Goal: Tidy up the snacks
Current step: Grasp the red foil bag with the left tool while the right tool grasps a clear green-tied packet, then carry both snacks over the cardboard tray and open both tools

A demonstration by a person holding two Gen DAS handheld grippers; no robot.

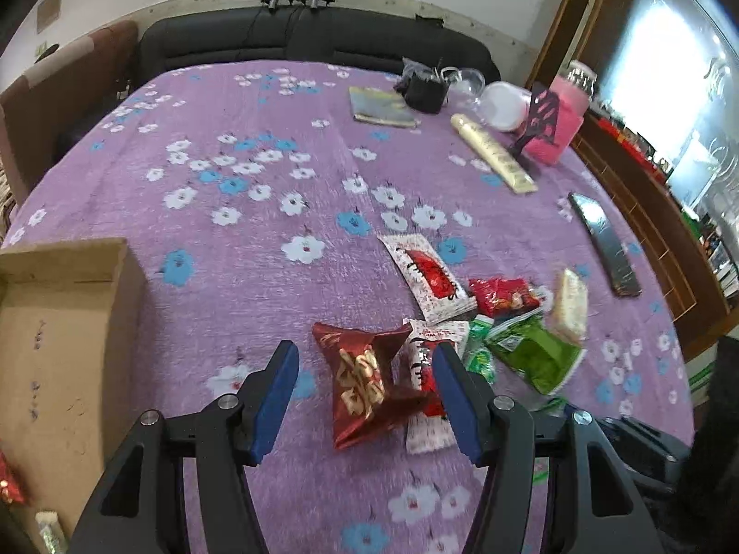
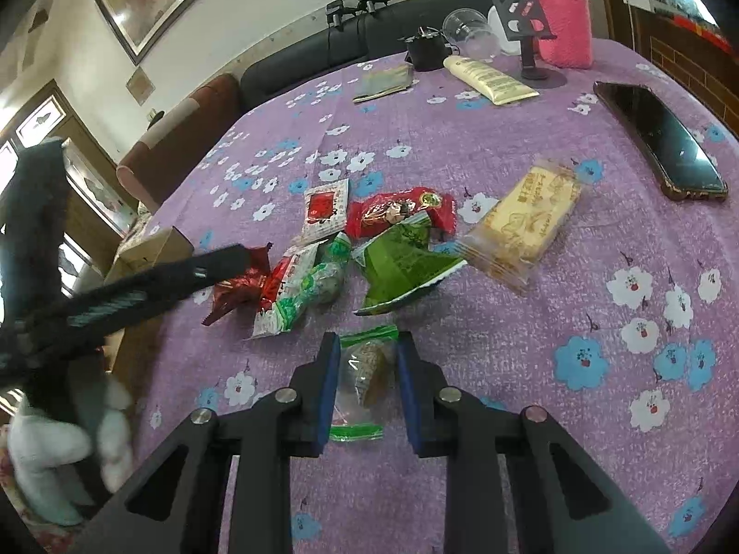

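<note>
Step in hand, by judgement: pick-up phase of sorting loose snacks into the cardboard box (image 1: 60, 323) at the tabletop's (image 1: 221, 106) left edge. Right claw (image 2: 365, 364) closed on a clear packet with green ends (image 2: 367, 369), pads pressing both its sides, packet low over the purple floral cloth, just short of the main heap. Left claw (image 1: 365, 397) open, jaws standing either side of a dark red gold-printed packet (image 1: 365, 388) without touching it; a red-and-white packet (image 1: 427, 397) directly beside, under the right-hand jaw. Remaining heap: green packet (image 2: 402, 263), red packet (image 2: 397, 212), pale biscuit packet (image 2: 522, 226). Next move likely: lift right-hand packet clear and carry toward box; left jaws to close on red packet alone, excluding neighbour. Writing: gold characters on red packet, print on biscuit wrapper, faint marks on box wall; none legible, no brand identifiable.
</note>
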